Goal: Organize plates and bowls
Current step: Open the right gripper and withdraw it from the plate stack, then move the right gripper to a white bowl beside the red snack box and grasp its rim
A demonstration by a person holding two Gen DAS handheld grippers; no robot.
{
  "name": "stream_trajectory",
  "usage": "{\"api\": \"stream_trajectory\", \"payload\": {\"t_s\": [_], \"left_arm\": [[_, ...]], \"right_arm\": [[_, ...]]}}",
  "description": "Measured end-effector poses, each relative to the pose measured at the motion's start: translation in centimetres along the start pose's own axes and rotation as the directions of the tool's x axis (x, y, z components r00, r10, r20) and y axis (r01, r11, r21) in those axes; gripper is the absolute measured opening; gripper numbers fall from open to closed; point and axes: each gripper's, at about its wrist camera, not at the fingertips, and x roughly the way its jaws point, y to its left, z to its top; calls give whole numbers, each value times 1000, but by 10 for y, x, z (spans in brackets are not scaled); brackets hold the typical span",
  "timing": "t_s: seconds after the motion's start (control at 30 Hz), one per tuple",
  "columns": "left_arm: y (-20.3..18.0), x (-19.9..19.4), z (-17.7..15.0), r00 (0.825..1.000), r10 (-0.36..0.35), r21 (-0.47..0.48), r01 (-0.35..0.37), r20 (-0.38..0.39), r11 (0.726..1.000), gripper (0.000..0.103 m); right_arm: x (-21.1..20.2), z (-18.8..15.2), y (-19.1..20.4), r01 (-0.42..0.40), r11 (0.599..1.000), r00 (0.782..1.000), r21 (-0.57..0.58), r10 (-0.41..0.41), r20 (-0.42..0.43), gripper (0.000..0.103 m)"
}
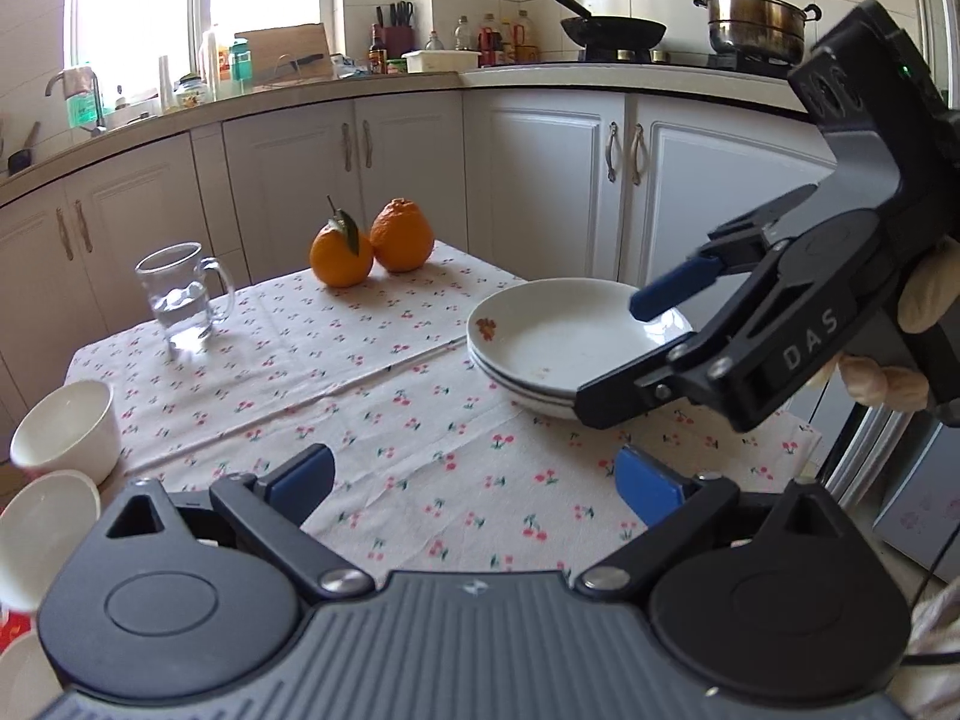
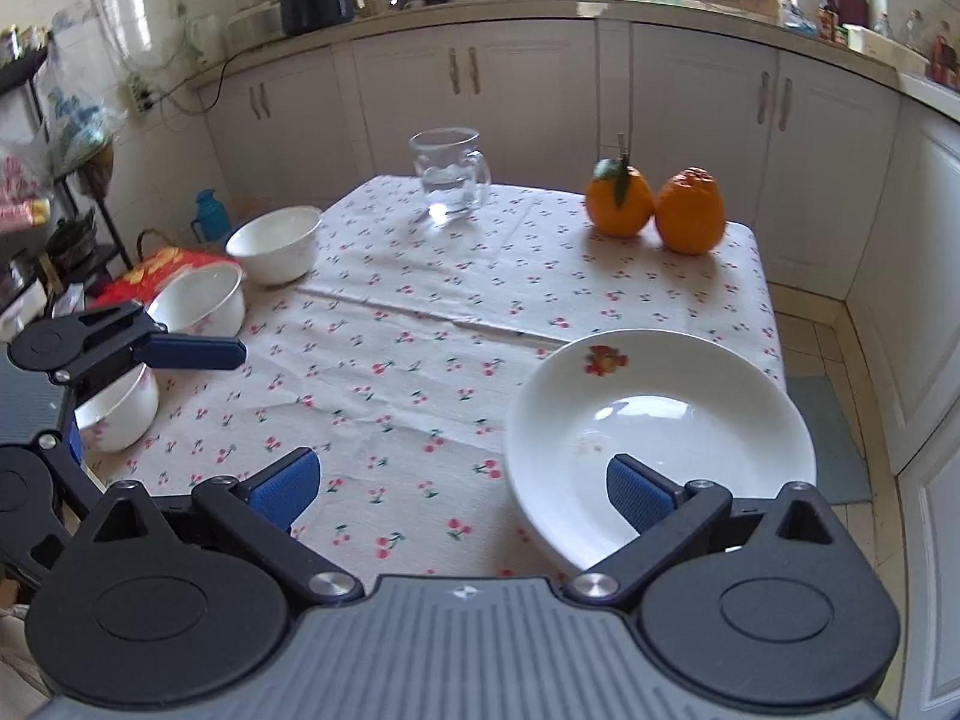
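1. Nearest the lens in the left wrist view, we are seeing the left gripper (image 1: 474, 480) with its blue pads standing wide apart and only the cherry-print tablecloth (image 1: 384, 360) showing between them; nothing is held.
2. In the right wrist view we are finding the right gripper (image 2: 462, 480) just as wide, also empty. Its right pad is showing over the near rim of the stacked plates (image 2: 660, 420), but we are not seeing the pads press on that rim.
3. The plates are sitting at the table's right side, two nested (the double rim is showing in the left wrist view), the top one marked with a small fruit print.
4. The three white bowls are lying apart along the left edge: the far bowl (image 2: 276, 243) upright, the middle bowl (image 2: 201, 300) tilted, the near bowl (image 2: 120, 411) partly hidden behind the left gripper's finger.
5. The relation we are judging decisive: the bowls are lying to the left of the left gripper's jaws and close to it, while the right gripper is well apart from them across the cloth. We are therefore rating the left hand as nearer for gathering the bowls.
6. The glass mug (image 2: 450, 180) and two oranges (image 2: 654, 204) are standing at the far side, clear of both paths.
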Motion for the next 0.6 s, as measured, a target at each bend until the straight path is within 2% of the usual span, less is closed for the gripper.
{"api": "stream_trajectory", "payload": {"t_s": [0.1, 0.33, 0.6], "left_arm": [[3, -16, -13, 999, 35, -13, -35, 7, 999, 100], [22, -54, -40, 990, 142, -68, -141, 12, 988, 100], [57, -95, -64, 960, 281, -134, -279, -6, 951, 100]], "right_arm": [[2, 2, 27, 5, 999, 1000, -51, -4, 19, 103], [16, 9, 77, -46, 992, 998, -116, 50, 31, 103], [39, 14, 116, -90, 984, 996, -152, 89, -10, 103]]}}
